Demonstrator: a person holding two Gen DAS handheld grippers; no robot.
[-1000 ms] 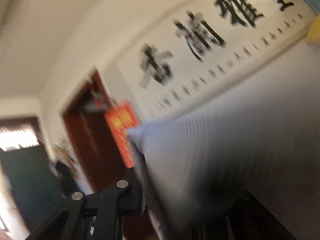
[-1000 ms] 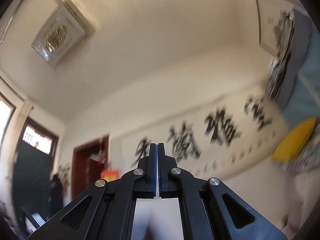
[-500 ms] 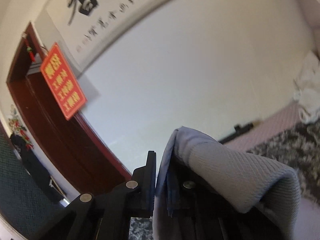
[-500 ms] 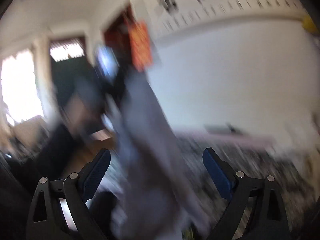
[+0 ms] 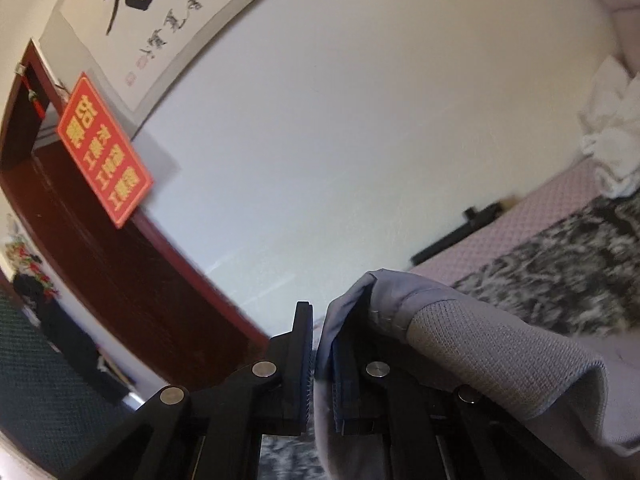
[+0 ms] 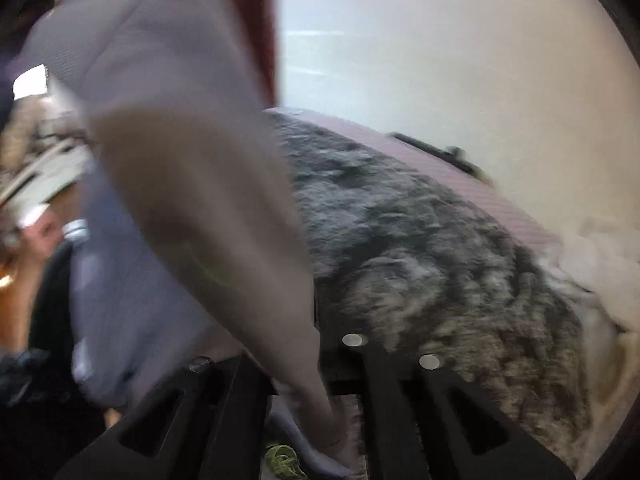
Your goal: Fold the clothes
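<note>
A grey-blue knit garment is pinched by its edge in my left gripper, which is shut on it; the cloth folds over the right finger and falls away to the lower right. In the right wrist view the same garment hangs blurred across the left half of the frame. It runs down between the fingers of my right gripper, which is shut on it. The cloth hides the right gripper's left finger.
A bed with a dark grey mottled blanket and a pink sheet lies below, along a white wall. White clothes are heaped at its far right. A dark object lies by the wall. A red-brown door frame stands left.
The right gripper was open half a second ago and has shut on the hanging garment. Both views have swung down from the wall and ceiling toward the bed. The left gripper keeps its hold.
</note>
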